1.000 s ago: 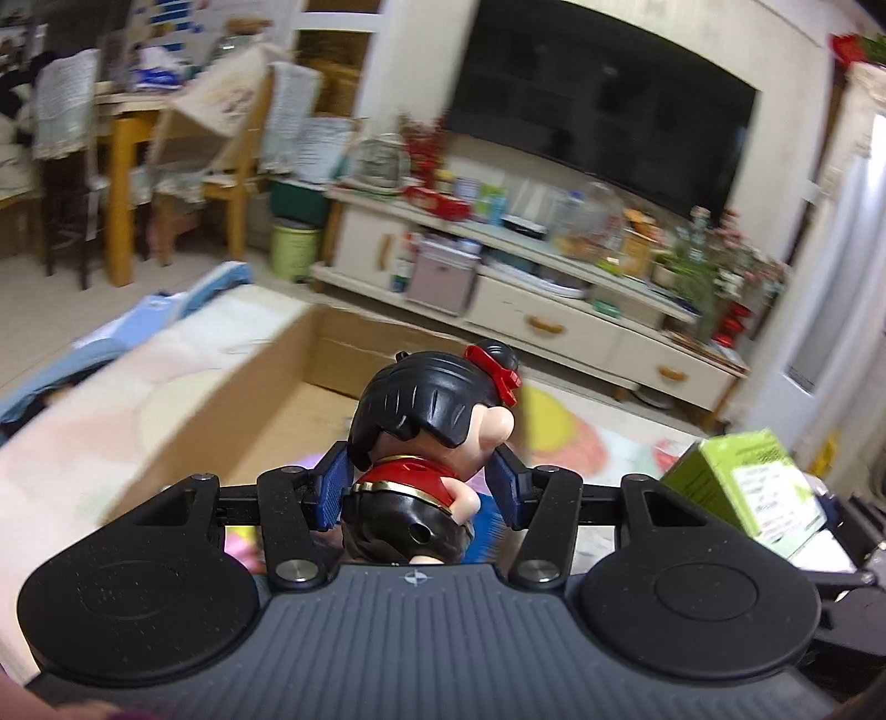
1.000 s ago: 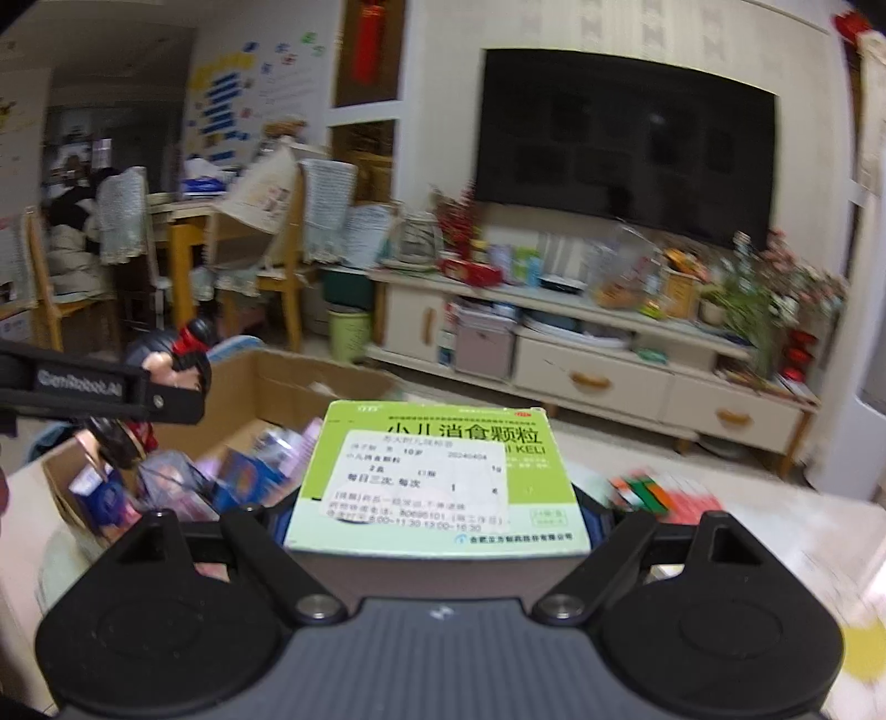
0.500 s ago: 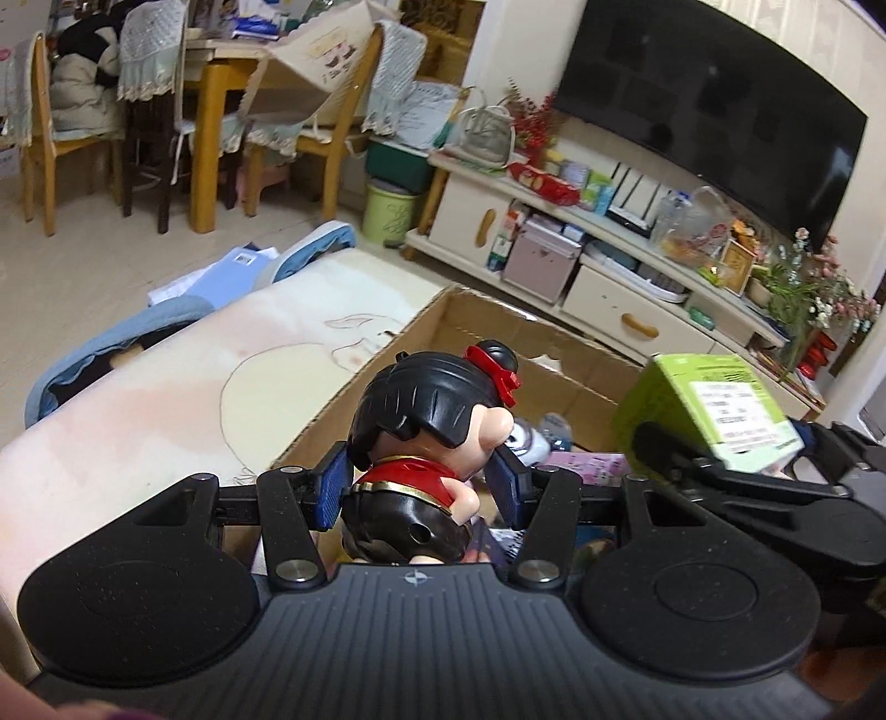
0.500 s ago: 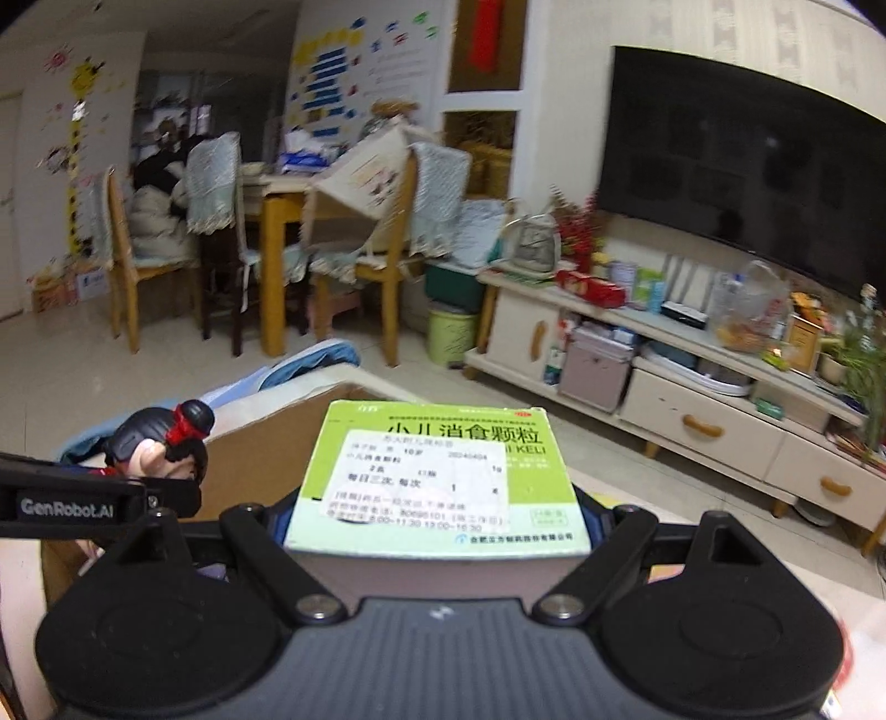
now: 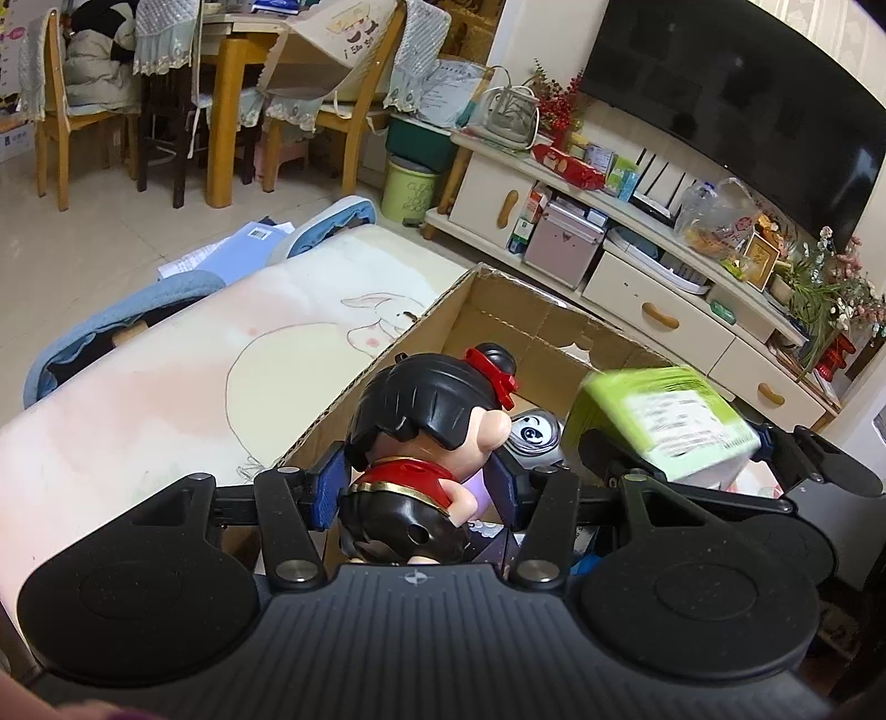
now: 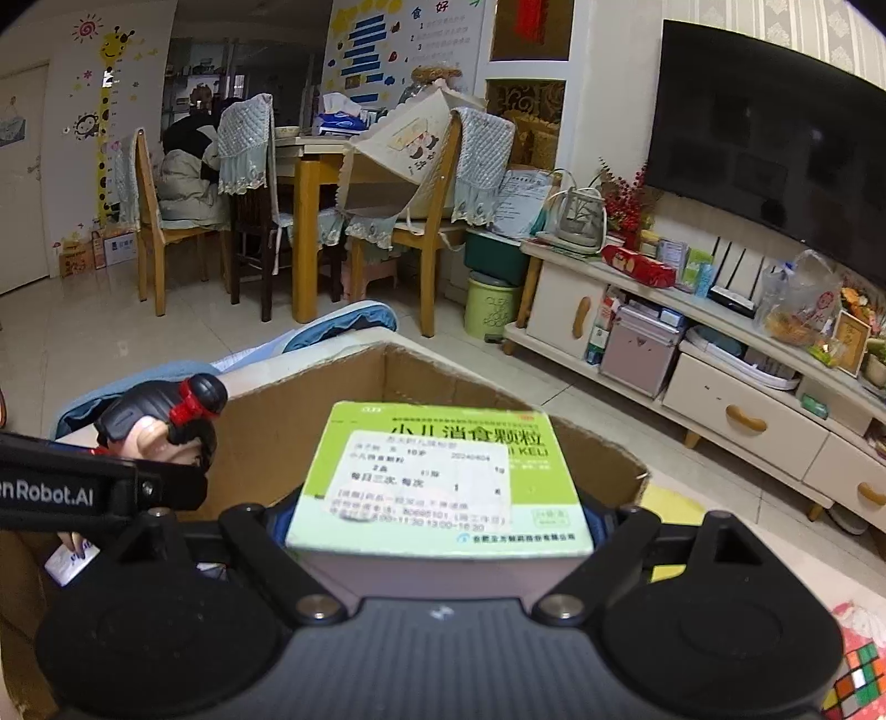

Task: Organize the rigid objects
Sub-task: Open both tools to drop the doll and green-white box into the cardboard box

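Left gripper (image 5: pixel 415 487) closing on my rigid figurine's (image 5: pixel 426 437) waist; right gripper (image 6: pixel 443 520) clamps the light medicine box (image 6: pixel 443 476) broadside.

"小儿消食颗粒" and "keli" on green medicine box (image 6: pixel 443 476), "robot.ai" on left gripper (image 6: pixel 61 493), "食 好" on wall poster (image 6: pixel 437 11)

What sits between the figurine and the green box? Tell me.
A silver can in the cardboard box, seen between figurine and green box in the left wrist view.

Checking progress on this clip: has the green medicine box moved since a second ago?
Yes. The green medicine box, earlier beside the open cardboard box, is now above its interior in the left wrist view.
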Tool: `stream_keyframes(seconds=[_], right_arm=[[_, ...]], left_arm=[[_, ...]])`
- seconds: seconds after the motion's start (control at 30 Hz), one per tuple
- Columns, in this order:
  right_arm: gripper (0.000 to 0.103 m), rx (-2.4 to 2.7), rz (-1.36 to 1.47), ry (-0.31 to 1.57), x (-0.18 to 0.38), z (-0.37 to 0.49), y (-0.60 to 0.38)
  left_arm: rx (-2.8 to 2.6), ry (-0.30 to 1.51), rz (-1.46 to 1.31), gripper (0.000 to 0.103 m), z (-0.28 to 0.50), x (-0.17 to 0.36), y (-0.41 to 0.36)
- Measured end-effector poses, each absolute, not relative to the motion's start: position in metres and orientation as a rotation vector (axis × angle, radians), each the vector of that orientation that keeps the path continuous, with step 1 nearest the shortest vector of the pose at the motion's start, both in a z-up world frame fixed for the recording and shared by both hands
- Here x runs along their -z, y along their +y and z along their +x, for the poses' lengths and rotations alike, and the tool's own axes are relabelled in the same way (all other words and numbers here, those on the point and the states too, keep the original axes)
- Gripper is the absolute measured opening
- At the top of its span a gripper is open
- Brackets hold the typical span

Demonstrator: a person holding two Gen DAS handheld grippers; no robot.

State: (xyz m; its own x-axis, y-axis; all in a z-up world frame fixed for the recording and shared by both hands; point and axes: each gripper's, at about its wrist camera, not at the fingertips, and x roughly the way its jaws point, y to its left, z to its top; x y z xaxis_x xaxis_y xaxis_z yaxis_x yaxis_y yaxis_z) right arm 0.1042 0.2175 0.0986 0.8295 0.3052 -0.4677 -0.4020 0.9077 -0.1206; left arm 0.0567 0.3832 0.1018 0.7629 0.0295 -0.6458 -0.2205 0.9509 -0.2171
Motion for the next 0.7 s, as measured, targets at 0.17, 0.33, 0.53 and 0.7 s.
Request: stream_keyframes(seconds=[0.17,0.33,0.53,0.7], right_arm=[[0.097,-0.39,-0.258,0.423,-0.102,0.098,0.22],[0.099,-0.363,-0.275,0.359,-0.109,0.083,0.216],[0.1,-0.29,-0.241,0.306,-0.118,0.062,0.2],[0.1,-0.219,-0.182,0.292,-0.117,0.045,0.179]], left_arm=[[-0.147,0.654,-0.268,0.082,0.052,-0.11,0.381],[-0.153,0.615,-0.24,0.093,0.045,-0.116,0.379],[-0.157,0.615,-0.242,0.098,0.043,-0.115,0.38],[-0.147,0.613,-0.228,0.101,0.046,-0.115,0.373]])
